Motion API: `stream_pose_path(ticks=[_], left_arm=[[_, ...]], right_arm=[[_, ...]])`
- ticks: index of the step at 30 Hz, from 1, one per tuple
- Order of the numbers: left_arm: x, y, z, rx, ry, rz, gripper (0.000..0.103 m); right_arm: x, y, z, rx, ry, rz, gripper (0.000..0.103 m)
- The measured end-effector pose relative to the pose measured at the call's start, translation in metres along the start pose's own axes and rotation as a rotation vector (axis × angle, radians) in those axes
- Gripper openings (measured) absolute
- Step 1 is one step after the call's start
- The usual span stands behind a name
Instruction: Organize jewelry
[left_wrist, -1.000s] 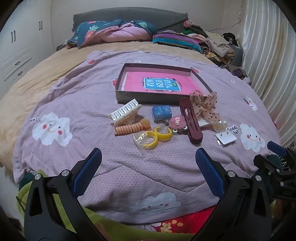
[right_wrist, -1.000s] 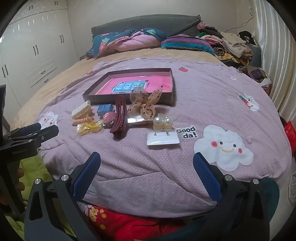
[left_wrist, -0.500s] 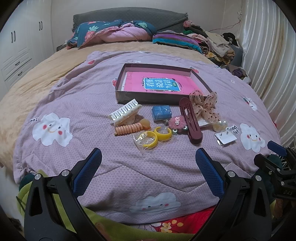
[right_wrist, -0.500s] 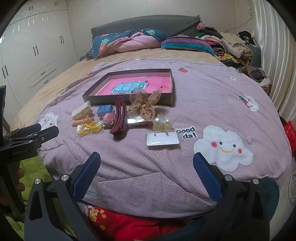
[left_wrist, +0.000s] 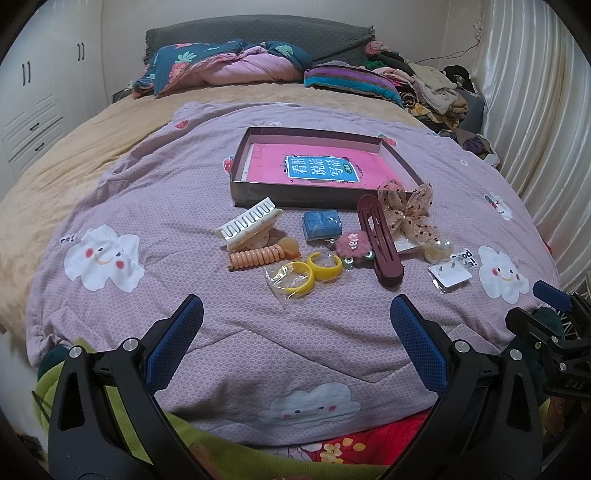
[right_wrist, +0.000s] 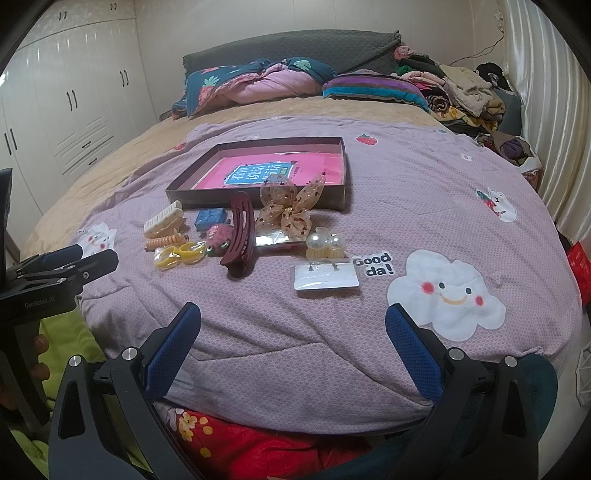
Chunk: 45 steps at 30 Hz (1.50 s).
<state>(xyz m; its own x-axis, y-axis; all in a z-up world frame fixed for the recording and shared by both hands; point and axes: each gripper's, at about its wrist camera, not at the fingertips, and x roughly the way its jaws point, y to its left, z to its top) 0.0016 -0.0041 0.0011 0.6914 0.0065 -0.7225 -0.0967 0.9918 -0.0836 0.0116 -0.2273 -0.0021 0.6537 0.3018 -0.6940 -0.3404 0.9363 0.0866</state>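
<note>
Both hand-held grippers, left (left_wrist: 295, 332) and right (right_wrist: 291, 332), gape wide, empty. Long maroon plastic hair clip (left_wrist: 380, 240) lies before the shallow brown cardboard tray (left_wrist: 258, 195), long axis pointing away; left nearer.

Soft, even indoor light falls on the quilt (left_wrist: 207, 221) with only faint shadows, a sheen glares on the curtain (right_wrist: 554, 110), and fisheye bending curves both views into dark, slightly blurred corners

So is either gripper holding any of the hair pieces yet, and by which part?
Nothing held. The left gripper and right gripper are both open and empty.
</note>
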Motion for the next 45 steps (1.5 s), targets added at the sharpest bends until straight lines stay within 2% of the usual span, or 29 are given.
stream_pose_path(ticks=[37, 45], left_arm=[[-0.003, 0.004, 0.001, 0.000, -0.003, 0.001, 0.095], [0.002, 0.009, 0.004, -0.027, -0.004, 0.006, 0.095]], right_arm=[[0.000, 0.004, 0.002, -0.007, -0.001, -0.002, 0.099], [0.004, 0.010, 0.005, -0.028, 0.006, 0.001, 0.099]])
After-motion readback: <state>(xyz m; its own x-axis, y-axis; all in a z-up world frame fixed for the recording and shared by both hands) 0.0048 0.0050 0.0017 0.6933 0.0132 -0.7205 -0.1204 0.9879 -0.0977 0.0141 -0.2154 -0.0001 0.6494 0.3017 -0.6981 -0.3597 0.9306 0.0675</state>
